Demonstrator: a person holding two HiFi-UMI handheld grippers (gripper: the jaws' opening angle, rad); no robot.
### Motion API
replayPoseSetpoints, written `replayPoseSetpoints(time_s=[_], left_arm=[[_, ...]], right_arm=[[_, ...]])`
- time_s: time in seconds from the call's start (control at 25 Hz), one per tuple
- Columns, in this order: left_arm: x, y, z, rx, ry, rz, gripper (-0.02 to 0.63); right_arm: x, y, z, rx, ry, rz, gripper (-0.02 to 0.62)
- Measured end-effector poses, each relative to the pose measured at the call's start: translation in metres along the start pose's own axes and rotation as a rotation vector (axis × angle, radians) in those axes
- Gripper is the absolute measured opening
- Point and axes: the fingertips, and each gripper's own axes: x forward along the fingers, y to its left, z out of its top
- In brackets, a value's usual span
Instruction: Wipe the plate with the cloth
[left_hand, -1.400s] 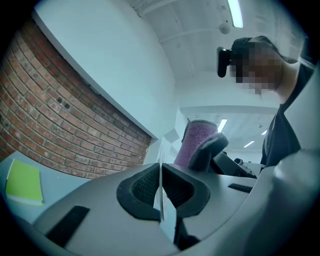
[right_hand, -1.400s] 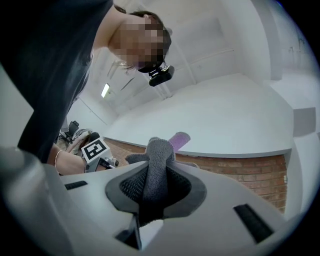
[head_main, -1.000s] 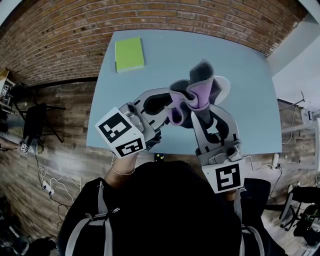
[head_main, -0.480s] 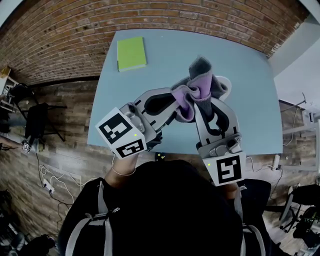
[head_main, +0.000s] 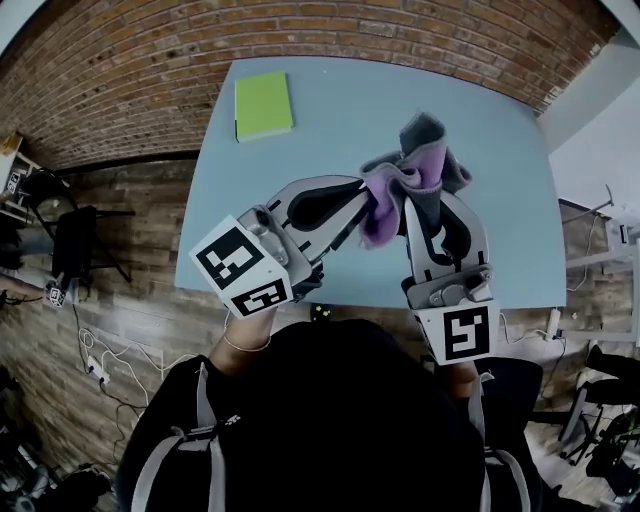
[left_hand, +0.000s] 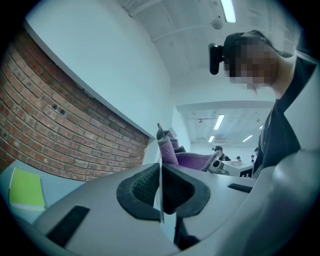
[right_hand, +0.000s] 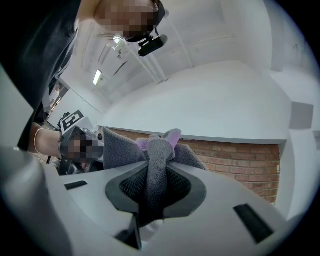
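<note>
Rubbing goes best w/ the left gripper (head_main: 347, 205), jaws shut tight on the thin plate (left_hand: 160, 197) rim, holding steady mid-frame above the tabletop (head_main: 330, 100) & the right gripper (head_main: 428, 200), jaws pinching the cloth (head_main: 400, 180), making small firm rubs.

Appearing as shared office or lab space: brick wall (head_main: 300, 25), ceiling strip lights (left_hand: 229, 10), office chair (head_main: 70, 245), floor cables (head_main: 95, 365), pale-blue bench (head_main: 350, 100).
</note>
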Motion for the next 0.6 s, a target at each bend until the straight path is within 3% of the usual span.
replayPoseSetpoints(time_s=[0.6], left_arm=[[0.003,-0.002,0.004,0.004,-0.010,0.007,0.017]], right_arm=[[-0.013,-0.030,-0.010,0.033,0.015,-0.090,0.066]])
